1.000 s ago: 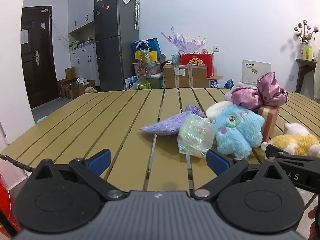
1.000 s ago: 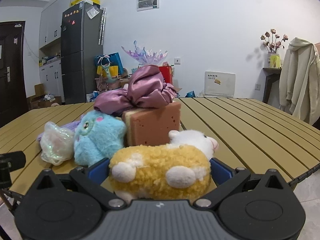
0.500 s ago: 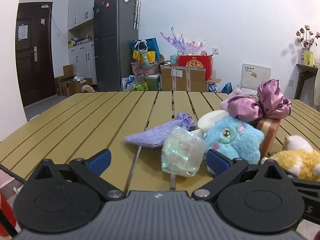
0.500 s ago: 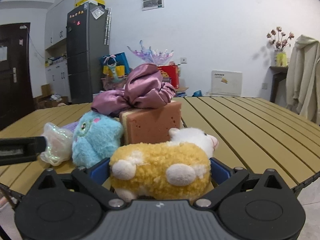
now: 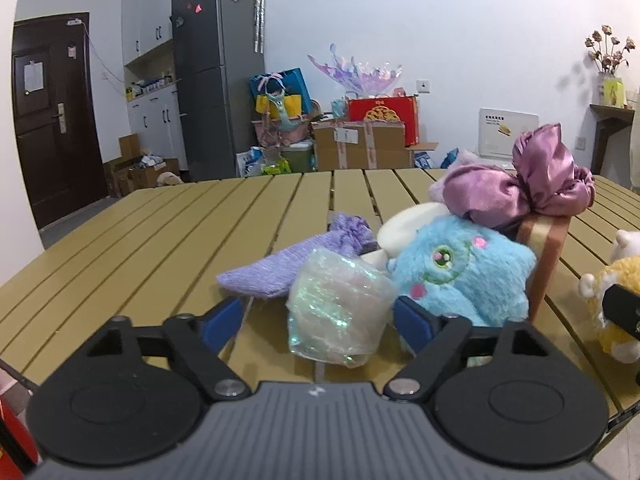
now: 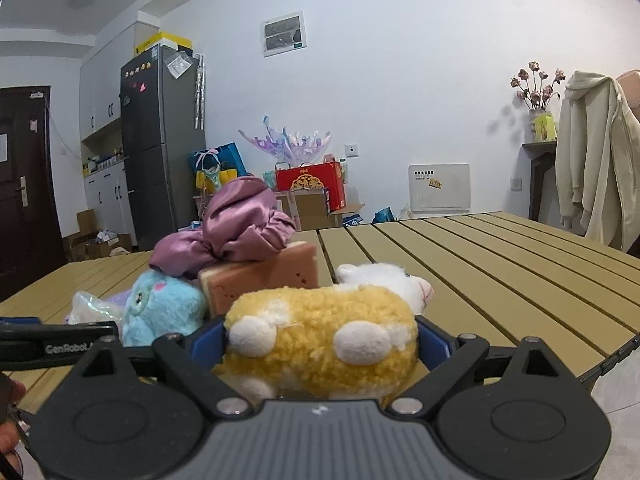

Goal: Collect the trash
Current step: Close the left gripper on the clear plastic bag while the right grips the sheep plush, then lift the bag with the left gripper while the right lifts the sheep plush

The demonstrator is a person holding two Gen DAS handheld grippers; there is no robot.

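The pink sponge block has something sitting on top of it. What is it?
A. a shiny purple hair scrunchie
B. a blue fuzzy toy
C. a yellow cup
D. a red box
A: a shiny purple scrunchie rests on the top of the sponge block; the blue fuzzy toy sits beside the block on the table.

a slatted tan table [image 5: 168,248] carries a close cluster: a shiny wrapper [image 5: 336,312] at the near edge, touching a lilac pouch [image 5: 276,268] and a blue plush [image 5: 460,272]; a sponge [image 6: 260,280] stands behind, and a yellow plush [image 6: 320,332] lies at the near edge
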